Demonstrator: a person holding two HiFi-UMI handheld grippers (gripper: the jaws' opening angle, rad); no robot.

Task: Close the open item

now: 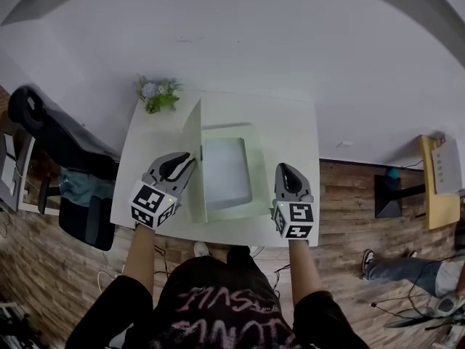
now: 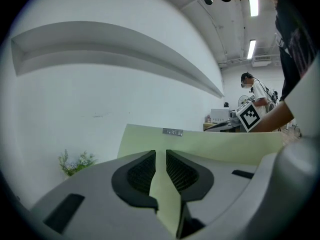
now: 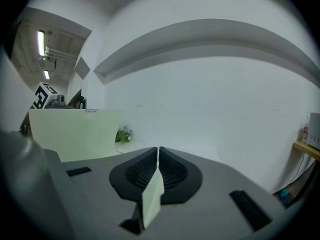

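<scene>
While the pale green box [image 1: 259, 177] lay open near the middle of the white table [image 1: 290, 122], its lid [image 1: 192, 147] stood almost upright along the box's 9 o'clock side. A white insert [image 1: 225, 169] showed inside the base.

Your left claw [image 1: 187, 164] was pinched onto the lid's near end. In the left gripper view a pale green sheet ran straight between the pads of that claw [image 2: 160, 156]. Your right claw [image 1: 285, 173] sat at the box's 4 o'clock edge. The right gripper view showed its jaws [image 3: 158, 154] nearly together on a thin green wall of the box.

The lid looked thin, so it could have buckled or slid out of the pinch if you had swung it faster than its fold allowed. Pulling with the right claw could have lifted or dragged the base. That claw also sat where the lid would land, so leaving it there could have jammed the closing.

The arc toward 3 o'clock looked otherwise free, with bare table at 12 and 3 o'clock. The plant [image 1: 158, 93] stood at 11 o'clock, near the lid's far end. The table's edge at 6 o'clock ran just beside the box's front, so any slide toward you risked an overhang.
</scene>
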